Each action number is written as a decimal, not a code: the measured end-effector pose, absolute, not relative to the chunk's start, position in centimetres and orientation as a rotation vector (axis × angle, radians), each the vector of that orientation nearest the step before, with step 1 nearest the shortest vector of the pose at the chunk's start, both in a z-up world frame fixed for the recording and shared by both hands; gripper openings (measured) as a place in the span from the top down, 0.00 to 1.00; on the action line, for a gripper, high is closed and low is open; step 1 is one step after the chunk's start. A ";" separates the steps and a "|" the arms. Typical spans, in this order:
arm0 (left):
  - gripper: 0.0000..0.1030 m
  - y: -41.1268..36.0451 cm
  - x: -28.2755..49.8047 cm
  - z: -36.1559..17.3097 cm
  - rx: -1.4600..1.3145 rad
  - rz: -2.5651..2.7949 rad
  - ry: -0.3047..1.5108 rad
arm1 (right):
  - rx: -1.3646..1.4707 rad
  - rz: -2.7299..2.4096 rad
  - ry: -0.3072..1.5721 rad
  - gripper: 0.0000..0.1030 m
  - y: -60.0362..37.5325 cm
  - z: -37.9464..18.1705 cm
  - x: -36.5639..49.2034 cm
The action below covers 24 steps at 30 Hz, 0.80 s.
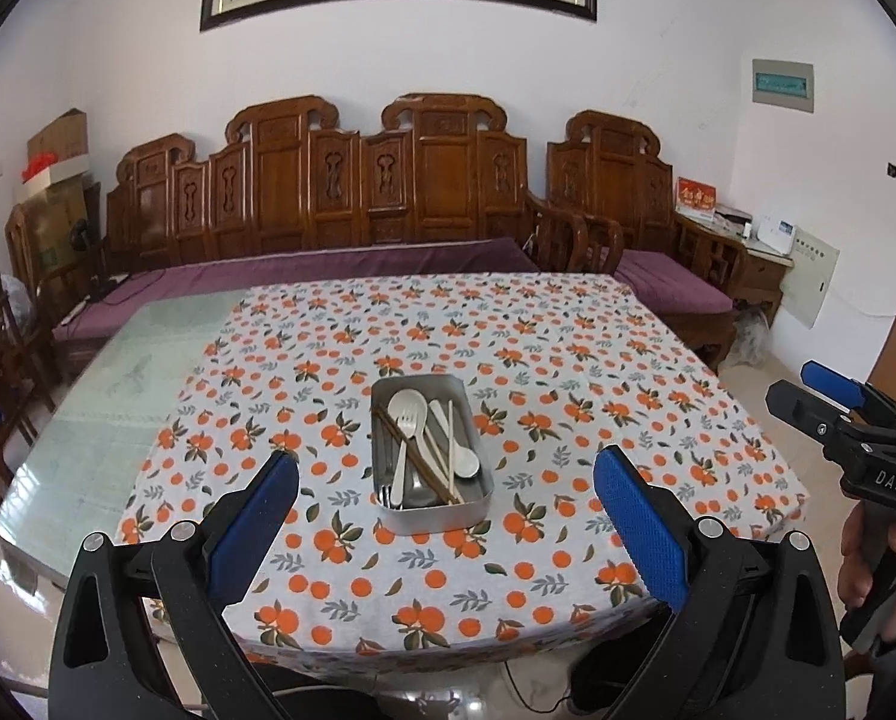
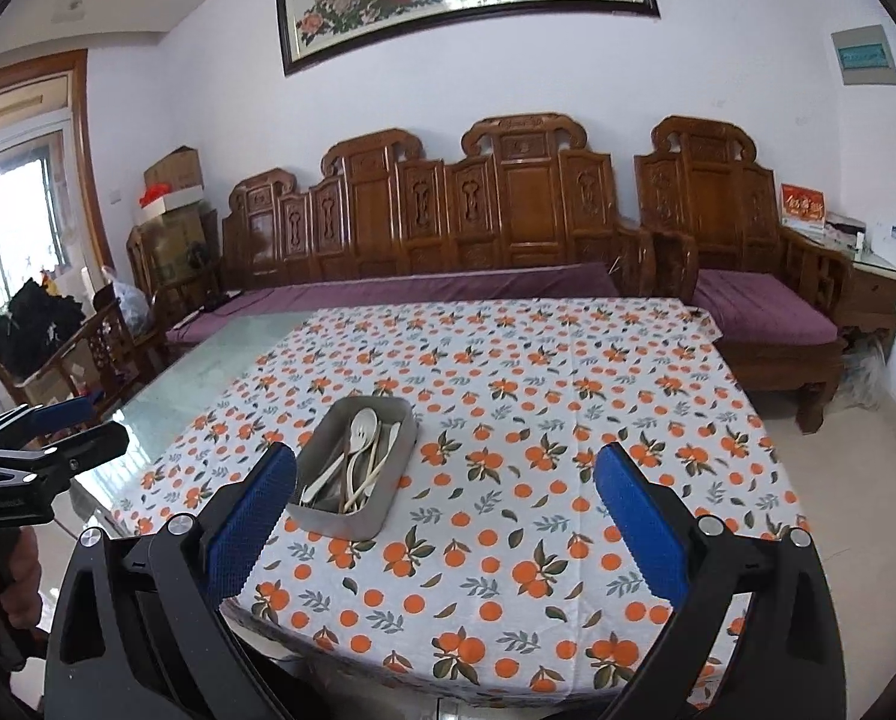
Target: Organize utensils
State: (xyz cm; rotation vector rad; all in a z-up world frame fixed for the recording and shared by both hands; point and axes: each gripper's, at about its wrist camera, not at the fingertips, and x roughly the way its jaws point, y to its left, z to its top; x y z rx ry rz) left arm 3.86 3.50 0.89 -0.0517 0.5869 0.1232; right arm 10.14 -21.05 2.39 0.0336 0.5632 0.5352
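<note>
Metal tray [image 1: 431, 513]: stood mid-tablecloth [image 1: 568, 360], holding white spoons [image 1: 408, 411], fork, chopsticks. Left gripper [image 1: 444, 516]: jaws spread wide, empty, tray at its twelve o'clock. Right gripper [image 2: 444, 516]: likewise spread, empty, tray at eleven o'clock.

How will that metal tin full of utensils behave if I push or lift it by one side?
The tin looks thin-walled with smooth sides, so it would probably slip in the jaws. It sits on a loose tablecloth, so a push may bunch the cloth rather than slide the tin cleanly. The spoons, fork and chopsticks lie loose inside, so tilting would likely shift them.
</note>
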 end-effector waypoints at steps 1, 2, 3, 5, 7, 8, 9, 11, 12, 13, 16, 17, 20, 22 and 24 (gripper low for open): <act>0.08 3.2 3.6 1.3 -0.049 0.120 0.578 | 0.034 0.535 0.554 0.03 -21.2 2.8 9.9; 0.08 3.1 3.5 1.7 -0.047 0.117 0.571 | 0.034 0.537 0.539 0.03 -21.5 3.3 9.6; 0.08 2.8 3.3 2.2 -0.043 0.111 0.562 | 0.034 0.539 0.530 0.03 -21.5 3.7 9.4; 0.08 2.4 3.0 2.9 -0.039 0.102 0.550 | 0.037 0.547 0.499 0.03 -21.9 4.7 8.7; 0.08 1.9 2.6 3.7 -0.033 0.092 0.533 | 0.040 0.558 0.474 0.03 -22.0 5.7 8.2; 0.08 1.7 2.4 4.1 -0.030 0.088 0.525 | 0.040 0.562 0.465 0.03 -22.0 6.2 7.9; 0.08 1.4 2.2 4.5 -0.026 0.083 0.519 | 0.038 0.567 0.454 0.03 -21.9 6.7 7.6; 0.08 1.0 1.8 5.1 -0.022 0.075 0.505 | 0.031 0.578 0.434 0.03 -21.9 7.5 7.0; 0.08 0.8 1.5 5.5 -0.020 0.069 0.497 | 0.029 0.585 0.424 0.03 -21.8 7.9 6.7; 0.08 0.6 1.4 5.7 -0.016 0.067 0.494 | 0.028 0.593 0.416 0.03 -21.8 8.2 6.4; 0.08 0.2 0.8 6.6 -0.012 0.064 0.478 | 0.031 0.612 0.395 0.03 -21.7 9.1 5.6; 0.08 0.1 0.6 6.8 -0.015 0.058 0.474 | 0.032 0.616 0.390 0.03 -21.6 9.3 5.4; 0.08 -0.2 -0.1 7.2 -0.013 0.048 0.462 | 0.030 0.632 0.378 0.03 -21.6 9.8 4.7; 0.08 -0.4 -0.4 7.3 -0.013 0.042 0.458 | 0.030 0.639 0.375 0.03 -21.6 10.0 4.5; 0.08 -0.6 -0.5 7.2 -0.013 0.038 0.456 | 0.031 0.643 0.374 0.03 -21.7 10.0 4.6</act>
